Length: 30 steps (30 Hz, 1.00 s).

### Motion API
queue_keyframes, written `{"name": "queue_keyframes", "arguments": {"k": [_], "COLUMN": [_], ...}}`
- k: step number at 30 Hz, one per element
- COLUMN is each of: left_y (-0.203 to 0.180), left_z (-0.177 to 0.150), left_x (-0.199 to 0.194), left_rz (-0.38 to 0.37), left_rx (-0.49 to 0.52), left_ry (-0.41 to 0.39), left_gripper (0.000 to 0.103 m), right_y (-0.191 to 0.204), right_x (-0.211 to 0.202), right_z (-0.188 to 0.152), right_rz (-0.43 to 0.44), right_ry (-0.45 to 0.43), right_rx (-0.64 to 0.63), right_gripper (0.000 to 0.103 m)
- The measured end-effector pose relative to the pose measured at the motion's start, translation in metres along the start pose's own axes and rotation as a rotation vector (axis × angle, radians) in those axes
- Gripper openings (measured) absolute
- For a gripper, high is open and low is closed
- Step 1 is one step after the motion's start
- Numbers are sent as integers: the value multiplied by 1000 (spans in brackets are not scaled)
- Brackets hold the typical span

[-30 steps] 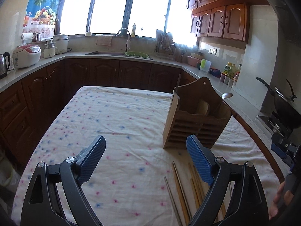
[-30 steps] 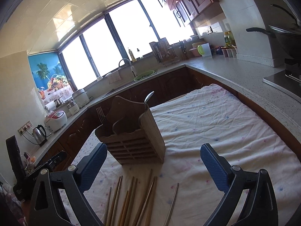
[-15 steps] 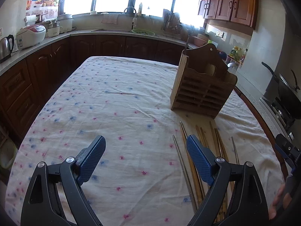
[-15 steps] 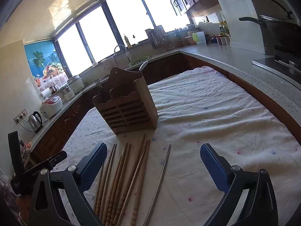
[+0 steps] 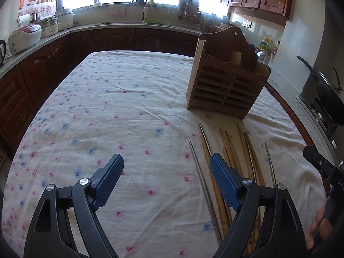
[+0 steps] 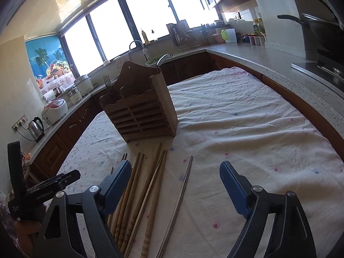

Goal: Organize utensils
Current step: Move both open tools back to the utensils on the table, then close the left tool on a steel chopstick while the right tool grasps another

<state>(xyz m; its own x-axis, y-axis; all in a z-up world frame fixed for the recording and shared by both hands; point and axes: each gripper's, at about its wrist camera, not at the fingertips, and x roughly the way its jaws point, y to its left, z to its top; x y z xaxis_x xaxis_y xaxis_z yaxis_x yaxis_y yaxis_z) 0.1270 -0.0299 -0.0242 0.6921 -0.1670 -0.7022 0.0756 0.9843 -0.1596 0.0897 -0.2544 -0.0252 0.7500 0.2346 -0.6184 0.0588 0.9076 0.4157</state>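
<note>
A wooden utensil holder stands upright on the clothed table; it also shows in the right wrist view, with a fork and a spoon sticking out. Several wooden chopsticks and metal chopsticks lie loose on the cloth in front of it; in the right wrist view the wooden ones lie left of one metal stick. My left gripper is open and empty, just left of the chopsticks. My right gripper is open and empty above them.
The table carries a white cloth with pink and blue specks. Dark wooden cabinets and a counter ring it, with a rice cooker, a kettle, a sink and a wok on the stove.
Both grippers have tilted down toward the table, bringing the chopsticks fully into view. Both stay open and empty.
</note>
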Motion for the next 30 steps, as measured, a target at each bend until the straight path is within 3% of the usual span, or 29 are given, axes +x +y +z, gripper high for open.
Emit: {"name": "queue_keyframes", "arguments": {"k": [6,18,24,28,30], "left_y": [-10,-21,-36,-48,-49], "left_z": [5,12,12,8,9], "left_x": [23,68,75,77,77], "left_rz": [-36,-74,-49,-16,-28], "left_rx": [32,55,145,216,220], "left_ry": [74,196,176,149,146], "left_gripper": [57,36,32,18,9], "right_y": [-4,-8,-8,3,9], "right_x": [27,73,98,105,107], "right_z": [0,4,4,5,4], "right_rz": [-13,-53,-98,-140,-163], "right_ry": [93,200,260,263,268], "right_rx": [8,-6,-44,-113,-155], "right_gripper": [55,37,31,28,20]}}
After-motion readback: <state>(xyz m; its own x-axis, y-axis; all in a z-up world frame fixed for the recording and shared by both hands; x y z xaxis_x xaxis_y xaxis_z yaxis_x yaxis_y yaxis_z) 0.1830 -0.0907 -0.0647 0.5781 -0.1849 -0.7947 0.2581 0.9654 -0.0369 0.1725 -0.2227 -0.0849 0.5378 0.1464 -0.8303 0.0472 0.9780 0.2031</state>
